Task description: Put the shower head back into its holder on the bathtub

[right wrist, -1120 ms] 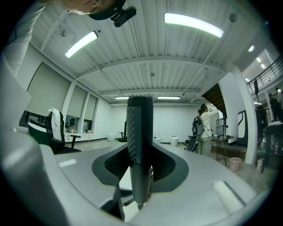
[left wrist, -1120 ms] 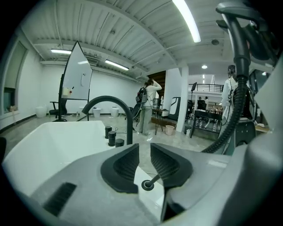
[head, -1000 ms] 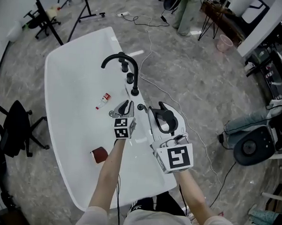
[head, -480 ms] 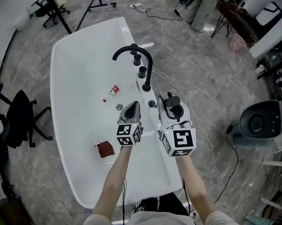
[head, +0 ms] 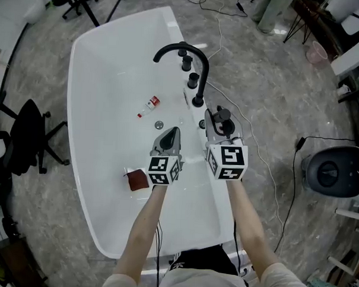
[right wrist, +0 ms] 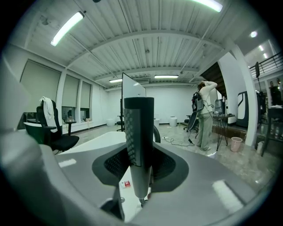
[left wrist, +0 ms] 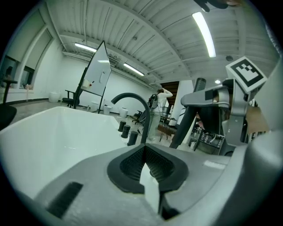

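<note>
The right gripper (right wrist: 140,165) clamps the black-and-grey shower head (right wrist: 138,128) upright, just right of the dark round holder (head: 202,123); the left gripper (left wrist: 143,154) is clenched empty.

A white freestanding bathtub (head: 101,95) stands on a grey marbled floor (head: 270,96). Its right-hand long rim carries a black arched faucet (head: 198,101) and two black knobs (head: 193,80) in a row. On the bottom of the tub, a small red-and-white bottle (head: 149,106) lies on its side toward the faucet end, a round drain (head: 159,125) sits just below it, and a dark red block (head: 136,179) rests nearer the middle. On the floor, a thin pale cable (head: 259,146) trails along the tub's right side, a black office chair (head: 25,133) stands off its left side, and a round grey machine (head: 331,171) sits well apart to the right.
</note>
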Tool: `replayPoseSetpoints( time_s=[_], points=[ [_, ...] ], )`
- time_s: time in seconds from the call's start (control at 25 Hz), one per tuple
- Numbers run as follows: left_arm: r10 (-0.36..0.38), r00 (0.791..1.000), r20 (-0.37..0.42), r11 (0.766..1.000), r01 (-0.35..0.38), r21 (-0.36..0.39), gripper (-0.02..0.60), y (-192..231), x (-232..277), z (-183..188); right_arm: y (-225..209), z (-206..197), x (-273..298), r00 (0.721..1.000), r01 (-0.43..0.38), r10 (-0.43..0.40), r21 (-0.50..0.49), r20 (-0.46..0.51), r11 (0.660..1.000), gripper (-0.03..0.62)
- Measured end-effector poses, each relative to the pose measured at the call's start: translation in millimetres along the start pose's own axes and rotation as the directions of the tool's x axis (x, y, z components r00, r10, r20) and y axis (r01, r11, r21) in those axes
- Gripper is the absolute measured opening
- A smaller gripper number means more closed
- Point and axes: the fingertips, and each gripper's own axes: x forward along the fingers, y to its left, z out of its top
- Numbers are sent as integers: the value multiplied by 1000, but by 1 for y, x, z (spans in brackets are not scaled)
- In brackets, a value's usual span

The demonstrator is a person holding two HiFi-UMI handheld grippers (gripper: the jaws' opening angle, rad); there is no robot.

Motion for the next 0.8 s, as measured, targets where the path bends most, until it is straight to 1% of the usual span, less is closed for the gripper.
replayPoseSetpoints(
  time_s=[0.12,0.28,0.36,0.44,0.52,0.6,0.68,0.8],
  points=[
    [8,1000,-17,1000,-8,-5,-3,8,-6,-10,-3,-20,10,999,6,-6,-20,-42,1000,129],
    [6,1000,-29,1000,-6,-12,-3,12,-9,-19,-11,-49,25,995,32,-32,-3,-98,999,129],
    [-3,999,-34,1000,2,-12,-3,11,-8,-23,-14,-68,34,989,44,-44,1,-142,999,129],
    [-5,999,-41,1000,5,-20,-3,12,-7,-29,-14,-94,42,977,47,-50,-18,-206,999,129],
    [2,999,-50,999,-4,-36,-3,15,-6,-35,-13,-124,49,958,38,-52,-54,-282,998,127],
    [16,998,-55,998,-19,-59,-3,17,-6,-40,-16,-146,56,945,36,-67,-102,-320,994,127],
    [22,998,-53,997,-26,-74,-3,16,-7,-43,-24,-154,60,937,43,-80,-114,-340,993,132],
    [16,998,-58,997,-20,-75,-3,10,-6,-47,-24,-160,67,920,8,-41,-84,-391,996,129]
  ],
)
